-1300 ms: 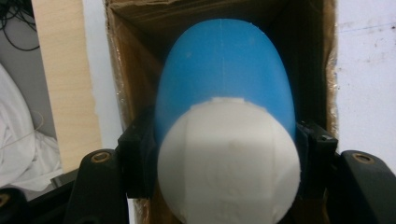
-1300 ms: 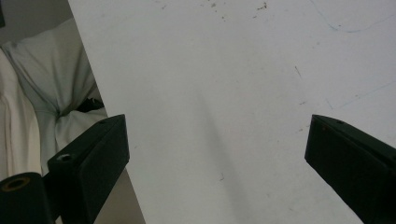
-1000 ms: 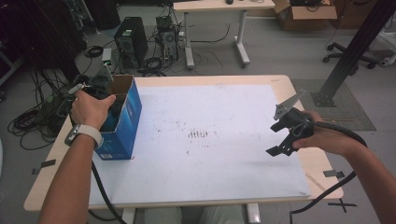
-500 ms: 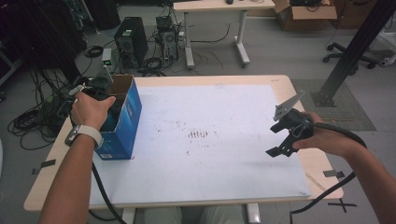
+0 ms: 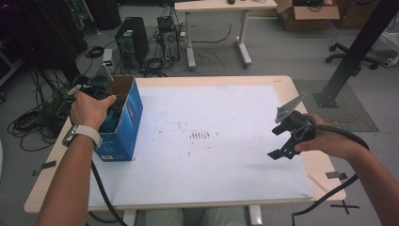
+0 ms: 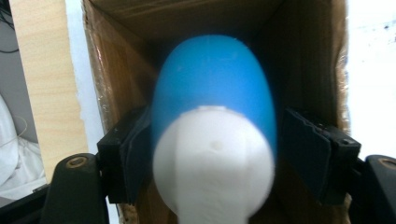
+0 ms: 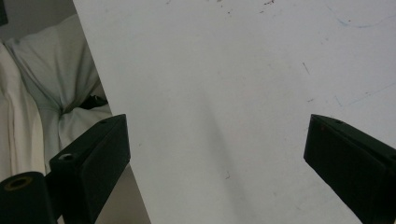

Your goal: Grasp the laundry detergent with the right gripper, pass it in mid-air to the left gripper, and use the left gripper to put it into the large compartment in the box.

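Observation:
A blue cardboard box (image 5: 124, 125) stands open-topped at the table's left edge. My left hand (image 5: 91, 109) reaches down into it with the left gripper (image 6: 215, 149). In the left gripper view a rounded blue-and-white object (image 6: 212, 88) sits between the jaws inside the box's brown walls (image 6: 121, 74). The jaws have just been opening: the right pad (image 6: 303, 144) stands clear of the object, so the grip is loose. My right gripper (image 5: 281, 141) hovers open over the right side of the white sheet (image 5: 211, 141), with nothing between its jaws (image 7: 217, 154).
The white sheet (image 7: 233, 70) covers most of the wooden table (image 5: 301, 89) and bears small dark marks near its middle. Cables trail from both grippers off the near edge. Computers, cables, another table and a box stand on the floor beyond.

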{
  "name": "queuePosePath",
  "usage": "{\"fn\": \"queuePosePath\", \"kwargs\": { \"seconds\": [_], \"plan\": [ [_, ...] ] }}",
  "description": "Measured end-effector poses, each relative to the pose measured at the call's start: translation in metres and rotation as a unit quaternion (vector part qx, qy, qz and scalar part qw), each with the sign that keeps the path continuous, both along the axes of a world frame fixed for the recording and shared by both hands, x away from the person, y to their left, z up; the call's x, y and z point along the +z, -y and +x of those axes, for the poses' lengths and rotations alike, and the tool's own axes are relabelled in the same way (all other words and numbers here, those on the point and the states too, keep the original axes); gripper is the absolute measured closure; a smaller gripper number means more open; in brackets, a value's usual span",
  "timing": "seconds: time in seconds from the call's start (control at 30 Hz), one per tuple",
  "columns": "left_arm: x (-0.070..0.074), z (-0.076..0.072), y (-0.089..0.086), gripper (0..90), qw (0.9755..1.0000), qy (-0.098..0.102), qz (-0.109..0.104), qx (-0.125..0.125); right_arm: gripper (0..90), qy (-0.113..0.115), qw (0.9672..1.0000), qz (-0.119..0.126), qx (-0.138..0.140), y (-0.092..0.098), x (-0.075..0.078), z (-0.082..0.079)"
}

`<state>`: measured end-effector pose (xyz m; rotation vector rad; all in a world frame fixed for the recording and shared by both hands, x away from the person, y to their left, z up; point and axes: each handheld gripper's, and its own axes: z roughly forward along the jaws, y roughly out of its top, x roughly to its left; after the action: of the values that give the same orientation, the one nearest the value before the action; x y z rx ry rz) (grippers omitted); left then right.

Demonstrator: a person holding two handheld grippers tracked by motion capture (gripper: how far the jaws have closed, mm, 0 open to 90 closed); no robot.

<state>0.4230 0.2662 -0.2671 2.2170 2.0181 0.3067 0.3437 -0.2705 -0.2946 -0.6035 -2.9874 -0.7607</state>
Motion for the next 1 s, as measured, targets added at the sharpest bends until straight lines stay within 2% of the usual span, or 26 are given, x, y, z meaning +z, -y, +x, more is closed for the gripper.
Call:
{"fn": "queuePosePath", "kwargs": {
  "seconds": [0.1,0.23,0.4,0.67,0.73,0.83,0.93,1.0],
  "plan": [
    [0.006,-0.001,0.0,25.4,1.0,-0.002,-0.006,0.006,7.1,0.0,1.0,-0.002,0.001,0.0,0.0,-0.001],
    [0.016,-0.004,0.0,25.4,0.9999,0.007,0.0,0.012,7.5,-0.002,1.0,-0.002,0.003,0.0,0.001,-0.003],
    [0.033,-0.009,0.002,25.0,0.9996,0.027,0.0,0.007,7.7,0.001,1.0,-0.002,0.004,0.001,0.004,-0.005],
    [0.055,-0.02,0.005,25.5,0.9995,0.03,-0.008,-0.009,7.9,0.002,1.0,0.0,0.006,0.001,0.008,-0.009],
    [0.061,-0.024,0.007,25.4,0.9992,0.032,-0.018,-0.017,7.9,0.003,1.0,-0.001,0.006,0.0,0.009,-0.01],
    [0.07,-0.029,0.012,25.2,0.9988,0.032,-0.02,-0.031,7.9,0.007,1.0,0.001,0.007,-0.001,0.012,-0.012],
    [0.077,-0.035,0.018,24.7,0.9976,0.031,-0.033,-0.052,7.9,0.009,0.9999,0.001,0.007,-0.002,0.014,-0.013],
    [0.08,-0.039,0.022,24.6,0.9971,0.028,-0.034,-0.063,7.9,0.01,0.9999,0.002,0.006,-0.002,0.015,-0.013]
  ]
}}
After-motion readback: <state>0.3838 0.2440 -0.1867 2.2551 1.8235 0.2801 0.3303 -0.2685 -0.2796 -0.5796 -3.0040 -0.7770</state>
